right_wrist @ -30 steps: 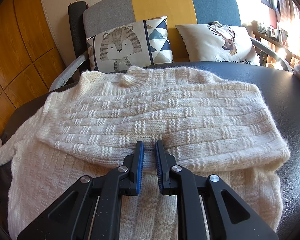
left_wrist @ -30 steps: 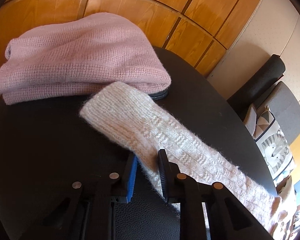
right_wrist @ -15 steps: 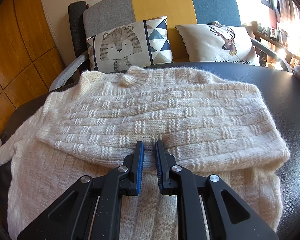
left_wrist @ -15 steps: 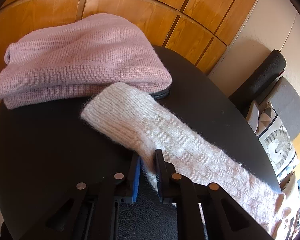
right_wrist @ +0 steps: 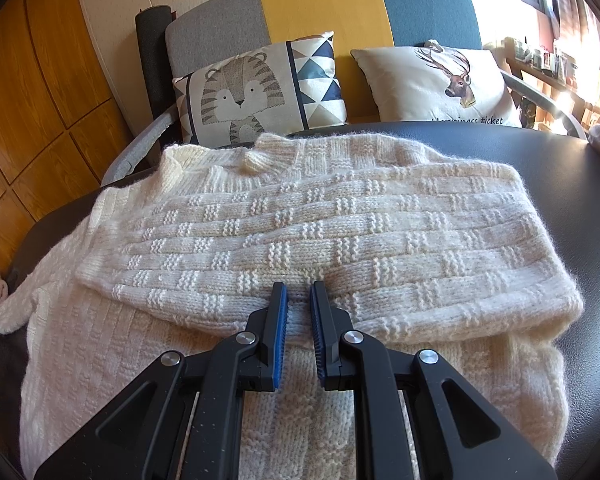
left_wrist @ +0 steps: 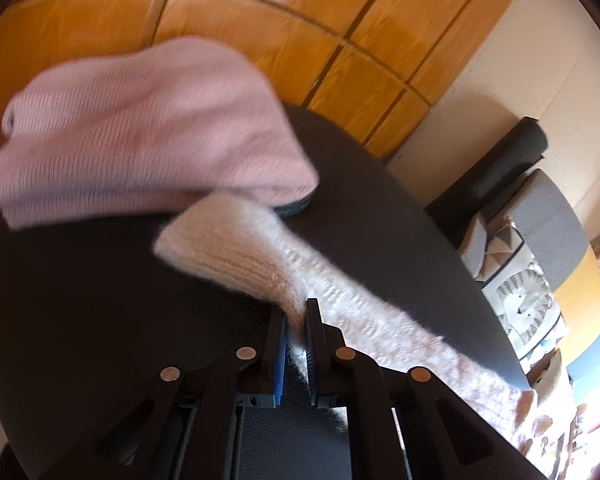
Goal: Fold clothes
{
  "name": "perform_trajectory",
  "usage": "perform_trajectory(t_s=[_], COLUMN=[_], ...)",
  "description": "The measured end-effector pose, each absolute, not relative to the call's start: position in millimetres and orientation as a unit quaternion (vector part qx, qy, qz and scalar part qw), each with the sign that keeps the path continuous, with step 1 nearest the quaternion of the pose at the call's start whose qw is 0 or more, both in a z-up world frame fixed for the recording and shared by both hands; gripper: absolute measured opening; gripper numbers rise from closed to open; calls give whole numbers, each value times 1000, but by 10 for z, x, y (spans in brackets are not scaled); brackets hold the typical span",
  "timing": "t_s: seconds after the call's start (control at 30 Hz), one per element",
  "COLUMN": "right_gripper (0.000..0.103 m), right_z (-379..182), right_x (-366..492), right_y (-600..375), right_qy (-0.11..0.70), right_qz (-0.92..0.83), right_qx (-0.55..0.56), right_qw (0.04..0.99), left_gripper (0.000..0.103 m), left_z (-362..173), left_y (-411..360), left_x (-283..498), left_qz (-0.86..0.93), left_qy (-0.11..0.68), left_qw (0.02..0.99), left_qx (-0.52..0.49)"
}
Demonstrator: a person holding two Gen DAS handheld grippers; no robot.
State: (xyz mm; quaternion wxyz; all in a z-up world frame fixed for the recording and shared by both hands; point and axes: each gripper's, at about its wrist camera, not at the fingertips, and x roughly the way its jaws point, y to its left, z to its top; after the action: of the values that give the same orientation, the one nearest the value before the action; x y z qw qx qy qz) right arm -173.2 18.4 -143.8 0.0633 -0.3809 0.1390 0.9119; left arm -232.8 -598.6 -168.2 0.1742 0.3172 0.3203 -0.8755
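Two jaw pairs: left gripper (left_wrist: 296, 316) closing on cream sweater (right_wrist: 300, 232) sleeve (left_wrist: 236, 248), right gripper (right_wrist: 298, 300) clenched over folded sleeve.

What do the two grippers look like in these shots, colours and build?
Both match: the left gripper and right gripper are matte black plastic, each with two slim fingers lined with blue ribbed pads. Angled black linkage arms with cut-out openings carry them. The round pivot pins look silver on the right, coppery on the left. No cables, markings or sleeves show.
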Motion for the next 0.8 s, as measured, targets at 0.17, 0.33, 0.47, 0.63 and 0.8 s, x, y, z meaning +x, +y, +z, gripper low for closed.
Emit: perform_trajectory(t_s=[0.17,0.33,0.47,0.63,0.8], right_gripper=[13,13,13,13,13], right_z=[-1437,-1439,-1439,-1442,-1446], right_x=[-1727,-1721,-1716,-1712,-1703], right_y=[191,213,229,242,271], right_qy=[139,147,155,162,173], right_qz=[912,912,912,911,911], right_qx=[-381,-379,-377,-375,-372], right_qw=[63,60,57,54,50], left_gripper=[7,7,7,7,7], left_z=[-1345,-997,-742,-429,-270], left_y=[-5833,-5648,-5409,-4957,-4292], left_x=[-2383,-2493,-2563,-2642,-2681], left_qz=[-899,-921,-934,-950,-953], left_qy=[299,276,259,209,169], left_qw=[143,93,47,-13,-94], left_qx=[286,259,242,233,234])
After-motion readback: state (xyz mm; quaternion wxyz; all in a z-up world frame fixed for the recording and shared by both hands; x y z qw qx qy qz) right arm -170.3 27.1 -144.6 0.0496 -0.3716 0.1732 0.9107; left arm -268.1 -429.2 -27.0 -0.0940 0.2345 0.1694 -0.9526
